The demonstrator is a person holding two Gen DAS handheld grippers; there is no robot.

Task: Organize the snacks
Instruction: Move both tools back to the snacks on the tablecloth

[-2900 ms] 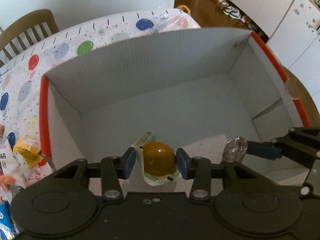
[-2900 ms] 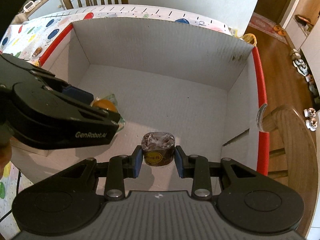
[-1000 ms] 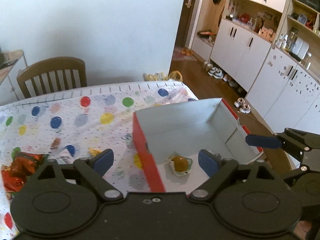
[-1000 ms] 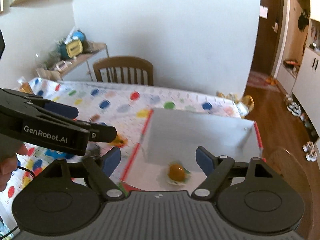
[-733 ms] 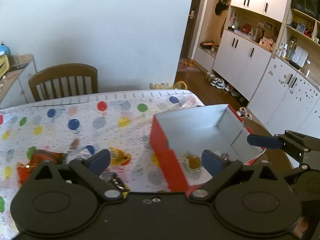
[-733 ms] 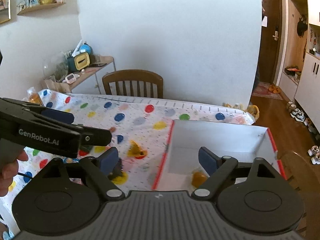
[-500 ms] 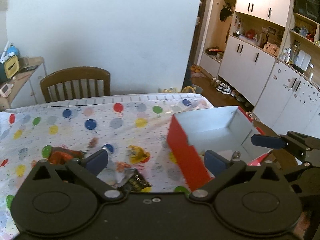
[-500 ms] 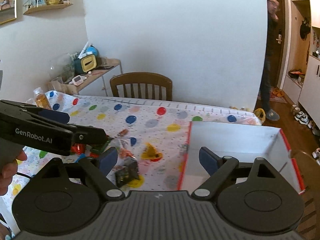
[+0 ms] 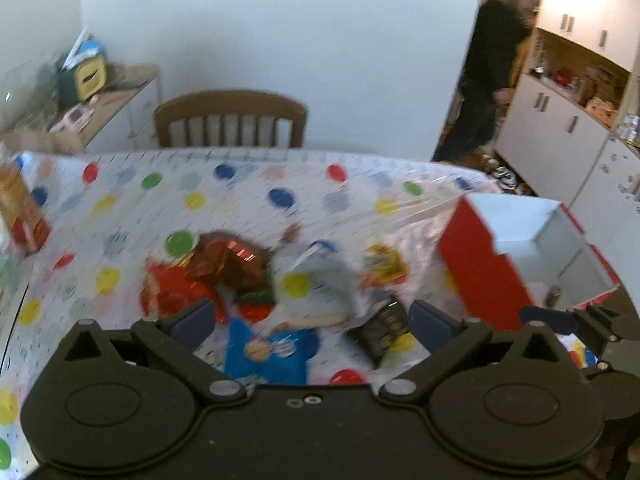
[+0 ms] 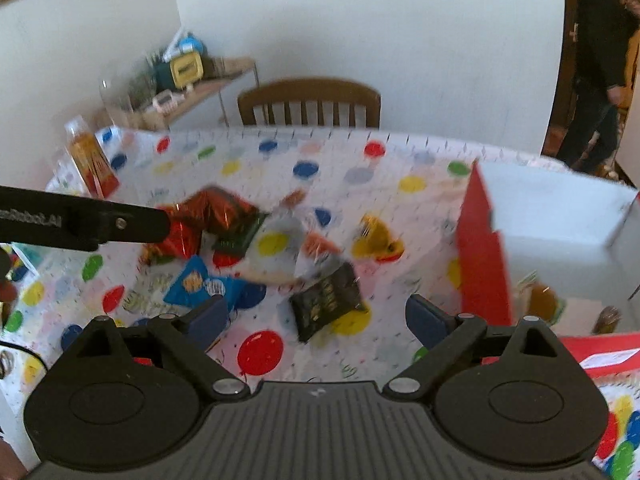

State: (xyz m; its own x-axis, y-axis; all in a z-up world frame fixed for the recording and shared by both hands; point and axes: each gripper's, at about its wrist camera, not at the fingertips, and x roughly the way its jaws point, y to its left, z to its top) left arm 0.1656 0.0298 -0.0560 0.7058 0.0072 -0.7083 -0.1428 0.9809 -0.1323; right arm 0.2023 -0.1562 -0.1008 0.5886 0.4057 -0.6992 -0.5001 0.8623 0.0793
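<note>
Fingers (image 9: pixel 192 322) spread, angled tableward, empty

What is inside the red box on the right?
In the red box, an orange jelly cup and a dark wrapped snack lie on its white floor. Its near red wall hides the rest.

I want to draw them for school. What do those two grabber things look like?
Both are black plastic. The left tongs and the right tongs each have two jointed arms with silver screws, two big round discs at the back, and dark blue pads at the tips. The right one has a ribbed grey middle. White letters run along the side of the left one.
</note>
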